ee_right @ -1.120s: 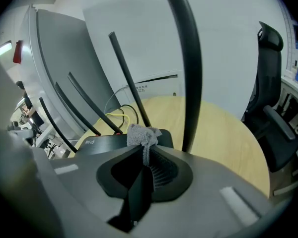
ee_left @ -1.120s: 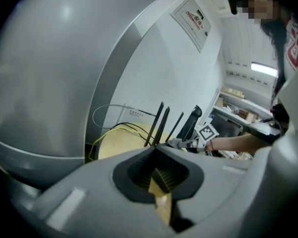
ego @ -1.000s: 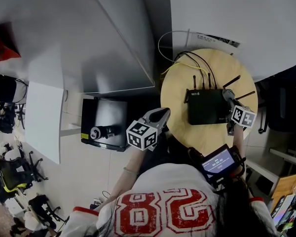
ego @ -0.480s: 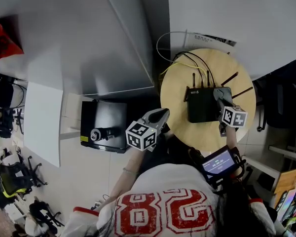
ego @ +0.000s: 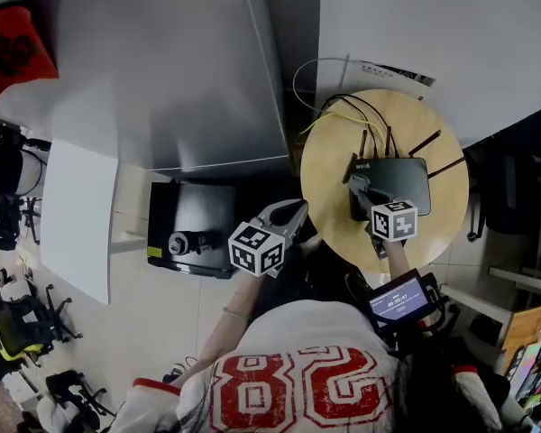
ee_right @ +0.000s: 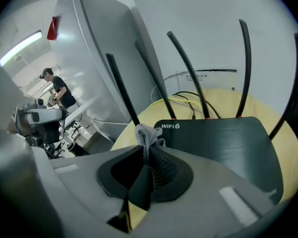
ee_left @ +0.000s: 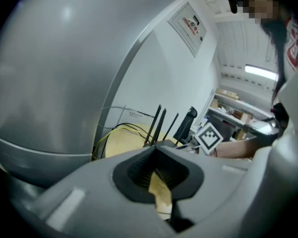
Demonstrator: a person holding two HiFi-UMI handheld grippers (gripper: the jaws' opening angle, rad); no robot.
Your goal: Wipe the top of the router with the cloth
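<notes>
Two grippers. My right gripper (ego: 364, 189), pinching the cloth (ee_right: 147, 136), has swept the router (ego: 406, 175) from 3 to 9 o'clock: one pass likely done. My left gripper (ego: 299, 209) is idle, its fingers pressed together on nothing.

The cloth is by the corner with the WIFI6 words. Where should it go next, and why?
Probably slide the right gripper sideways to its right, pressing the cloth along the router. The jaws are shut on the cloth at the left end of the top, by the print, and nearly all the dark top lies to the right.
</notes>
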